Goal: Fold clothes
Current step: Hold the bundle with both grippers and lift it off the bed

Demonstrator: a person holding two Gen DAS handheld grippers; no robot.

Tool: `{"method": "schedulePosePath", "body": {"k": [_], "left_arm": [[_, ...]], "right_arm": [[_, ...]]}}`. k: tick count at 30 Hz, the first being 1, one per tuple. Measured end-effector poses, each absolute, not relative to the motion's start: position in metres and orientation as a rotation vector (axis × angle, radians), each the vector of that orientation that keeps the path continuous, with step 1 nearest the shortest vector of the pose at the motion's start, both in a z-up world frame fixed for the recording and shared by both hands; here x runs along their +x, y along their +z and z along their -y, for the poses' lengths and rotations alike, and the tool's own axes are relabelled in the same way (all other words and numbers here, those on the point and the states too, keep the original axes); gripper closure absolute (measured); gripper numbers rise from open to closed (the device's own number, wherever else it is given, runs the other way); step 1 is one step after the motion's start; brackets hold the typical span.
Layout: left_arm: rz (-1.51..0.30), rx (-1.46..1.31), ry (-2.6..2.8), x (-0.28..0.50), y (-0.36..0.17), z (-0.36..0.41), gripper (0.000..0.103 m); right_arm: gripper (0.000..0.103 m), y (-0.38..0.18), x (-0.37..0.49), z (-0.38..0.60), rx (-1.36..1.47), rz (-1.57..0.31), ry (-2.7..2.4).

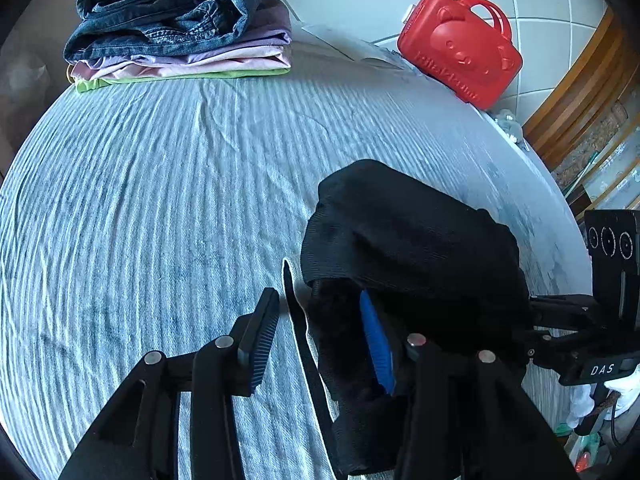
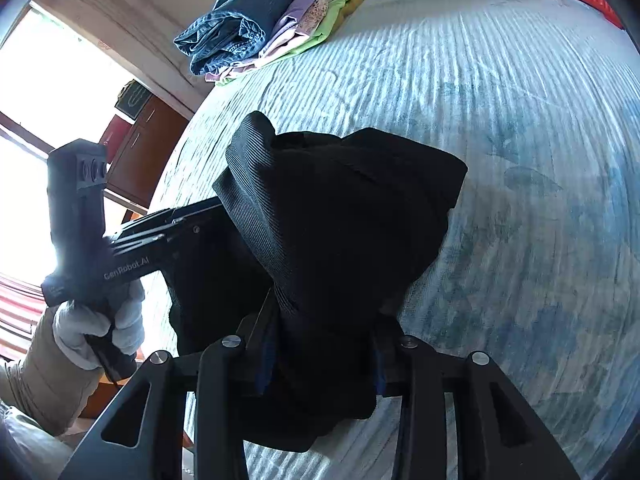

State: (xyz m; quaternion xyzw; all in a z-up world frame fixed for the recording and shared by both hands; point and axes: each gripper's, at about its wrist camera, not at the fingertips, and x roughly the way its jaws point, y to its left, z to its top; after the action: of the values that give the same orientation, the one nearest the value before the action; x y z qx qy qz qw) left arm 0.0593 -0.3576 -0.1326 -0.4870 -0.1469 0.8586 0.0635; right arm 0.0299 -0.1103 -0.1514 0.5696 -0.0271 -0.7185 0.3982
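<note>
the black garment point(image 1: 404, 232) hangs bunched at lower centre over the bed point(image 1: 160, 184), long axis roughly up-down; the left gripper point(image 1: 320, 344) stands spread, cloth against only its right pad; the right gripper point(image 2: 324, 360) pinches a gathered neck of cloth; only the right view shows the gloved hand point(image 2: 96, 328); folded stack point(image 1: 176, 28) upper left, red case point(image 1: 460, 48) upper right, well apart.

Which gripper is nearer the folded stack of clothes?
Left. The left gripper sits on the stack's side of the black garment; the right gripper grips its far side.
</note>
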Motion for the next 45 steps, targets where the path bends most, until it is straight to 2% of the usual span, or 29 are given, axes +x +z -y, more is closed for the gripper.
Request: {"method": "schedulePosePath", "body": {"k": [5, 6, 7, 8, 11, 14, 16, 17, 19, 23, 24, 26, 28, 32, 35, 36, 38, 41, 44, 45], "left_arm": [[0.374, -1.430, 2.559, 0.054, -0.132, 0.348, 0.060], [0.369, -1.427, 2.546, 0.055, -0.132, 0.348, 0.062], [0.365, -1.426, 2.530, 0.056, -0.132, 0.349, 0.071], [0.360, -1.425, 2.514, 0.057, -0.133, 0.349, 0.073], [0.332, -1.422, 2.510, 0.052, -0.133, 0.351, 0.073], [0.271, -1.426, 2.542, 0.041, -0.132, 0.350, 0.067], [0.195, -1.425, 2.562, 0.035, -0.132, 0.348, 0.051], [0.145, -1.423, 2.571, 0.034, -0.131, 0.347, 0.046], [0.084, -1.425, 2.568, 0.031, -0.132, 0.348, 0.044], [0.138, -1.408, 2.503, 0.028, -0.134, 0.353, 0.044], [0.139, -1.398, 2.487, 0.028, -0.134, 0.353, 0.046], [0.157, -1.409, 2.435, 0.028, -0.132, 0.352, 0.060], [0.137, -1.423, 2.412, 0.032, -0.130, 0.351, 0.067], [0.056, -1.425, 2.426, 0.037, -0.126, 0.344, 0.075], [-0.026, -1.421, 2.437, 0.038, -0.124, 0.336, 0.074], [0.023, -1.429, 2.425, 0.036, -0.126, 0.341, 0.069], [0.156, -1.443, 2.385, 0.029, -0.129, 0.356, 0.068], [0.113, -1.439, 2.362, 0.031, -0.129, 0.350, 0.074], [0.157, -1.468, 2.345, 0.034, -0.129, 0.350, 0.083], [0.145, -1.461, 2.341, 0.038, -0.126, 0.347, 0.093]], "right_arm": [[0.062, -0.154, 0.032, 0.109, 1.436, 0.069, -1.816], [0.062, -0.155, 0.033, 0.109, 1.434, 0.069, -1.817], [0.062, -0.155, 0.033, 0.109, 1.432, 0.068, -1.817], [0.062, -0.155, 0.033, 0.109, 1.431, 0.065, -1.816], [0.060, -0.155, 0.033, 0.110, 1.420, 0.062, -1.820], [0.058, -0.156, 0.034, 0.110, 1.413, 0.063, -1.823], [0.057, -0.156, 0.035, 0.110, 1.412, 0.062, -1.825], [0.057, -0.156, 0.035, 0.110, 1.412, 0.062, -1.825], [0.057, -0.157, 0.035, 0.110, 1.411, 0.062, -1.824], [0.057, -0.159, 0.036, 0.110, 1.412, 0.067, -1.822], [0.057, -0.159, 0.037, 0.109, 1.411, 0.065, -1.819], [0.057, -0.161, 0.038, 0.108, 1.409, 0.062, -1.815], [0.057, -0.161, 0.038, 0.108, 1.408, 0.054, -1.811], [0.056, -0.160, 0.038, 0.110, 1.401, 0.031, -1.828], [0.054, -0.159, 0.039, 0.111, 1.387, 0.018, -1.840], [0.054, -0.160, 0.037, 0.111, 1.389, 0.029, -1.836], [0.053, -0.162, 0.035, 0.109, 1.391, 0.051, -1.826], [0.052, -0.162, 0.034, 0.109, 1.384, 0.053, -1.815], [0.061, -0.162, 0.034, 0.112, 1.394, 0.037, -1.803], [0.061, -0.161, 0.035, 0.112, 1.389, 0.032, -1.810]]}}
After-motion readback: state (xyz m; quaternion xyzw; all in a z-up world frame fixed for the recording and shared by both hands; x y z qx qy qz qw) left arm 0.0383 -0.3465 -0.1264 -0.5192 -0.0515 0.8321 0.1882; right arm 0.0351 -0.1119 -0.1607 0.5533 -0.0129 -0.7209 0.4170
